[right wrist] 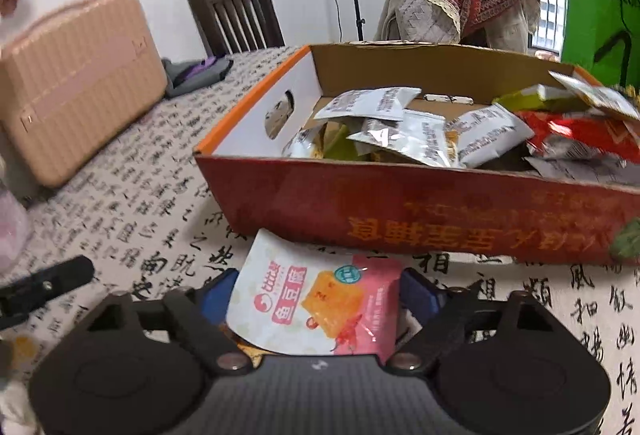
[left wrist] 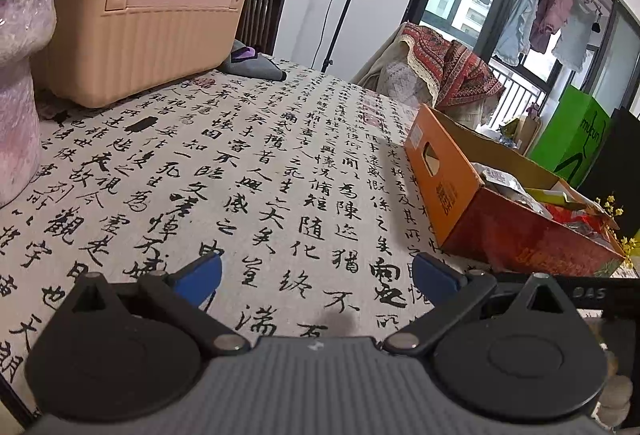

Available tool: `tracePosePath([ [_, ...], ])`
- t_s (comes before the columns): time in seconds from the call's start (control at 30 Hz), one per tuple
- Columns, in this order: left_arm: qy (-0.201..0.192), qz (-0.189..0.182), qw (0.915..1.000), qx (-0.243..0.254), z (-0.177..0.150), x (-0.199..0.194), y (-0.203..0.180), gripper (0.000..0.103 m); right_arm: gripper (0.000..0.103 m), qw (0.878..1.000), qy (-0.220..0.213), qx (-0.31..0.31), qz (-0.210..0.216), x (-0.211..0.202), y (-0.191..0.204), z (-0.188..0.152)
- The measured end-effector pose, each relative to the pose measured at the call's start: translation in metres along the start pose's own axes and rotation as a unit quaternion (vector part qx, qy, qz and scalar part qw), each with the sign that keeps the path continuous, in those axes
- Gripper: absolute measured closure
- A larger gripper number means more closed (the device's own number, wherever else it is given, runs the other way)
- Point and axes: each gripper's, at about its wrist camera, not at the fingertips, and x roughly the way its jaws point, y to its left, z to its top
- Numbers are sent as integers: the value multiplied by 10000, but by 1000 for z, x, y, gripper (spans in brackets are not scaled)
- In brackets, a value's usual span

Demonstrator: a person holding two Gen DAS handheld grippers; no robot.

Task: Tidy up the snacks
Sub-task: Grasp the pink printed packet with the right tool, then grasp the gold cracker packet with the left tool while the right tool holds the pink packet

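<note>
- between the right gripper (right wrist: 316, 299) jaws: white-and-pink snack packet (right wrist: 316, 305), blue pads at both edges – whether they press it, cannot tell
- packet's far end touches the orange box (right wrist: 440, 211), which holds more packets
- left gripper (left wrist: 316, 275) wide open over the tablecloth (left wrist: 240, 163), empty

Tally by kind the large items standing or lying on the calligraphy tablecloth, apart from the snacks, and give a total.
Peach ribbed hard-shell case: 1
Orange-and-red open cardboard box holding snack packets: 1
Grey folded cloth with a purple patch: 1
Total: 3
</note>
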Motion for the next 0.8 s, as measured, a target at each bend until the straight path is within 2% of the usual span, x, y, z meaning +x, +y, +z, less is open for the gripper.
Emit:
tracePosePath([
  [0.07, 17, 6, 10000, -17, 0, 0, 0, 0, 29, 9999, -54, 77, 57, -6, -6, -1],
  [0.17, 25, 23, 10000, -22, 1, 1, 0, 0, 55, 9996, -107, 98, 230, -16, -12, -3],
  [0.23, 38, 44, 10000, -29, 1, 1, 0, 0, 53, 9995, -162, 23, 256, -23, -12, -7],
  [0.33, 53, 63, 10000, -46, 1, 2, 0, 0, 61, 9994, -228, -136, 240, -28, -11, -12],
  [0.4, 49, 74, 9999, -62, 1, 2, 1, 0, 80, 9992, -219, -144, 318, -31, -13, -15],
  [0.47, 53, 79, 9999, -73, 1, 2, 1, 0, 90, 9986, -291, -170, 396, -37, -13, -17],
  [0.57, 69, 76, 9999, -80, 1, 3, 1, 0, 94, 9975, -586, -264, 308, -51, -14, -16],
  [0.73, 67, 74, 9999, -82, 1, 2, 1, 0, 98, 9943, -982, 81, 398, -81, -37, -6],
  [0.8, 66, 74, 9999, -91, 1, 2, 1, 0, 98, 9938, -1057, 163, 286, -87, -47, -2],
])
